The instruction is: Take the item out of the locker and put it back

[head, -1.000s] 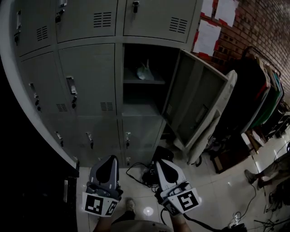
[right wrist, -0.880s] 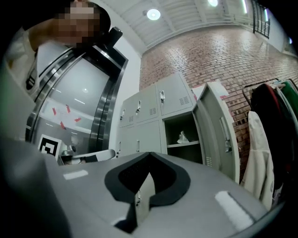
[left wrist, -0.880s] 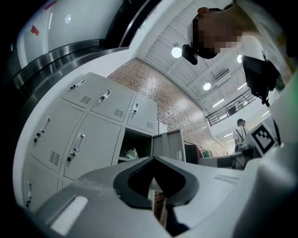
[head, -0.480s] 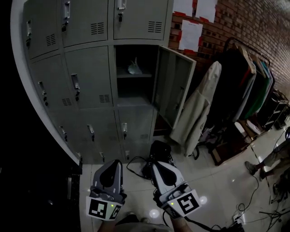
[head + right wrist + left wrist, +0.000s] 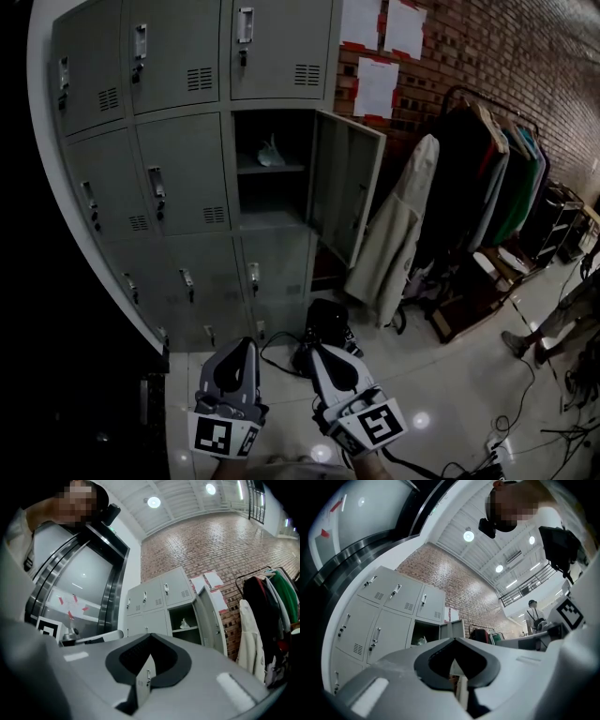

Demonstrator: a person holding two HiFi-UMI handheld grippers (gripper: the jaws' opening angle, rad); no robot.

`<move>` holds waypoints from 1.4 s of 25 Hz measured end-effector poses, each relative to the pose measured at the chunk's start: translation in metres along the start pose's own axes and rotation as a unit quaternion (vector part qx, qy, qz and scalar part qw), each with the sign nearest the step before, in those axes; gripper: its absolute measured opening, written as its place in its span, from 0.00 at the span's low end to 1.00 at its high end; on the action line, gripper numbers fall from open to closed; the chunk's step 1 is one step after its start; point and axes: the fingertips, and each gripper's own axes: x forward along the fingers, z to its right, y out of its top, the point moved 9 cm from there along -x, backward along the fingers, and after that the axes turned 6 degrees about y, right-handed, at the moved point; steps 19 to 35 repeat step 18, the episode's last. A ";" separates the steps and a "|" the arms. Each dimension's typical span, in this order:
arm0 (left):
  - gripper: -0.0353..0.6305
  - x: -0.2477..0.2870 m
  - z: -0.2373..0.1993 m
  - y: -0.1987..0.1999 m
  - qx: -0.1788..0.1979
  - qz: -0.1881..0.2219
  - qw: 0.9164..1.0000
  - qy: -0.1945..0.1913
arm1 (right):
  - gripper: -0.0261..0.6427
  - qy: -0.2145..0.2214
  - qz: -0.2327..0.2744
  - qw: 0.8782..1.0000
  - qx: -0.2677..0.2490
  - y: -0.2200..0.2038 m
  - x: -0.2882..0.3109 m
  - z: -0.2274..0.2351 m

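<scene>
We see the item (image 5: 271, 152) lying on the shelf (image 5: 272, 170) in the upper part of the open locker (image 5: 272, 221), towards the middle of that shelf and touching nothing else we can make out. It is small and pale, whitish with a faint green cast. It has a lumpy, crumpled outline that rises to a point on one side. It may be a scrunched plastic bag, but the head view is too dim and distant for us to be sure. The right gripper view shows the same pale lump (image 5: 185, 623) on the shelf, and the left gripper view shows it as a light speck (image 5: 421, 641) inside the dark opening. The locker's door (image 5: 349, 195) stands swung out to the right, beside a pale coat (image 5: 398, 234) that hangs in front of the brick wall (image 5: 487, 56). A black bag (image 5: 328, 323) sits on the tiled floor (image 5: 450, 384) below the locker. Both tools are held low at the bottom of the head view, well apart from the locker. The left gripper (image 5: 242, 343) has its jaws pressed together with nothing between them, as its own view (image 5: 454, 640) shows. The right gripper (image 5: 314, 349) is likewise closed tip to tip and empty (image 5: 150, 635).
</scene>
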 end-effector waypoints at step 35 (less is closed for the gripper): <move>0.06 -0.024 -0.009 0.000 0.003 -0.019 1.000 0.017 | 0.04 -0.003 -0.007 1.000 -0.021 0.003 -0.006 -0.017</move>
